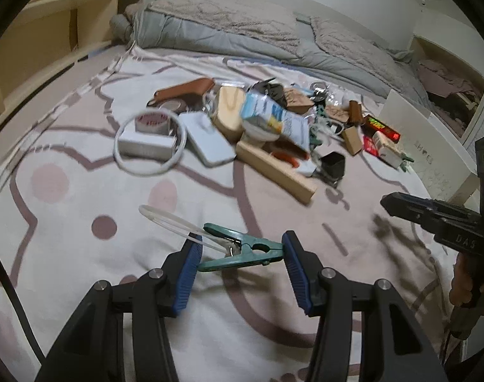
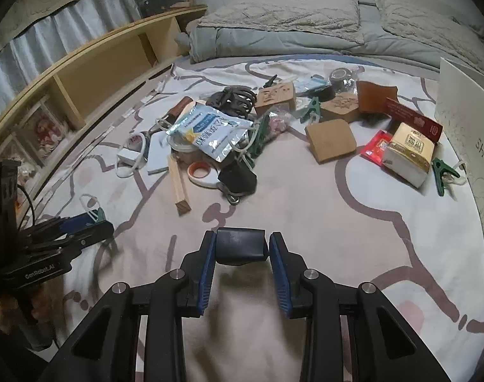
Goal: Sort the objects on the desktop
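On a bed (image 1: 82,222) with a pink-and-white patterned sheet, the left tongs (image 1: 242,251) grasp a green plastic spring clamp (image 1: 242,250) trailing a white loop, lengthwise between blue pads. The right tongs (image 2: 242,248) clench a small, dark, rounded block (image 2: 240,245). Beyond both lies a jumbled pile of objects (image 2: 216,133).

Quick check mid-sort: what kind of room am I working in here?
Most likely a bedroom: the clutter lies on a patterned bedsheet, with a folded grey quilt at the far end and a wooden shelf unit alongside.
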